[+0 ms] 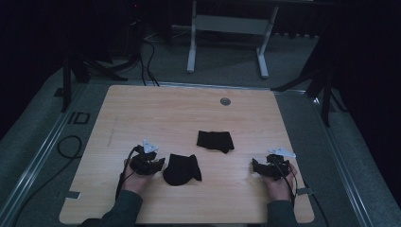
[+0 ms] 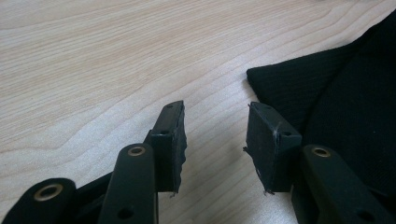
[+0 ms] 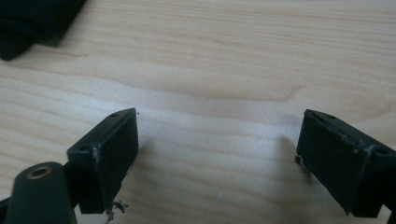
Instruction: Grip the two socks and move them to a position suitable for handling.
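Note:
Two black cloth pieces lie on the wooden table [image 1: 156,113]. The nearer black cloth [image 1: 181,169] is bunched up, just right of my left gripper [image 1: 160,164]. The farther black cloth [image 1: 215,140] lies flat near the middle of the table. In the left gripper view the left gripper [image 2: 215,128] is open over bare wood, with the nearer cloth [image 2: 336,93] beside its right jaw. My right gripper [image 1: 255,166] rests near the table's front right. In its own view the right gripper [image 3: 219,135] is wide open over bare wood, and a black cloth [image 3: 32,18] shows at the top left corner.
A round grey grommet [image 1: 225,101] is set in the table near its far edge. A white desk frame [image 1: 227,28] stands on the floor behind. Black stands [image 1: 326,90] and cables [image 1: 71,146] flank the table.

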`<state>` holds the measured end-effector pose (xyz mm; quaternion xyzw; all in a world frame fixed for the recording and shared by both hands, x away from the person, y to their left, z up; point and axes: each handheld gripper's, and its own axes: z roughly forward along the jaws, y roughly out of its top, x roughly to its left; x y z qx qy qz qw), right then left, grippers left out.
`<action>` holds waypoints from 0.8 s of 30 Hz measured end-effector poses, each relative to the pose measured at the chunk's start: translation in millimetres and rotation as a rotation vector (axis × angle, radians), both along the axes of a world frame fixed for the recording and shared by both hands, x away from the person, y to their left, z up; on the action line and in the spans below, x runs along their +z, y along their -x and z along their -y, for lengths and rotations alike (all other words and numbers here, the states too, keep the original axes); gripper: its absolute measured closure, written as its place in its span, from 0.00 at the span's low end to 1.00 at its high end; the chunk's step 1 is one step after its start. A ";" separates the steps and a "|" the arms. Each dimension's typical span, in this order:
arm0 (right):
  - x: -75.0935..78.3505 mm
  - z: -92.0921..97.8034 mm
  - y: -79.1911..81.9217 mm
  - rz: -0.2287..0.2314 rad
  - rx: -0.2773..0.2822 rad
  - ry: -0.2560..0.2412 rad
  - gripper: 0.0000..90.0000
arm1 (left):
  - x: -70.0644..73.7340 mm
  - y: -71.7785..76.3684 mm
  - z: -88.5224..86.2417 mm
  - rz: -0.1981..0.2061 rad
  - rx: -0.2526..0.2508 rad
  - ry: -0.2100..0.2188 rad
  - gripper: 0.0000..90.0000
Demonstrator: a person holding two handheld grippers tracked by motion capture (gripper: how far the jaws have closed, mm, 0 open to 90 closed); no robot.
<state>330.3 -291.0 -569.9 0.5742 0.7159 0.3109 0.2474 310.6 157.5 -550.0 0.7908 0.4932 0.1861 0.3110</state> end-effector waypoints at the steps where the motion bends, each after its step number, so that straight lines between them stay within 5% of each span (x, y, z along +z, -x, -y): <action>1: 0.8 -0.2 0.8 -0.009 -0.008 0.003 0.14 | 0.0 0.0 0.0 0.000 0.000 0.000 0.64; 6: 4.6 -2.5 1.9 -0.038 0.001 0.008 0.21 | 0.3 -0.2 -0.1 0.002 -0.002 -0.002 0.64; 13: 10.7 -7.1 6.2 -0.023 0.030 0.021 0.43 | 0.6 -0.2 -0.8 0.003 0.000 0.000 0.64; 17: 18.1 -11.5 11.3 0.004 0.078 0.014 0.59 | 0.7 0.1 -0.7 0.003 0.002 0.001 0.64; 24: 22.0 -22.0 14.6 -0.019 0.142 0.041 0.76 | -0.2 0.8 1.2 0.001 0.000 -0.005 0.64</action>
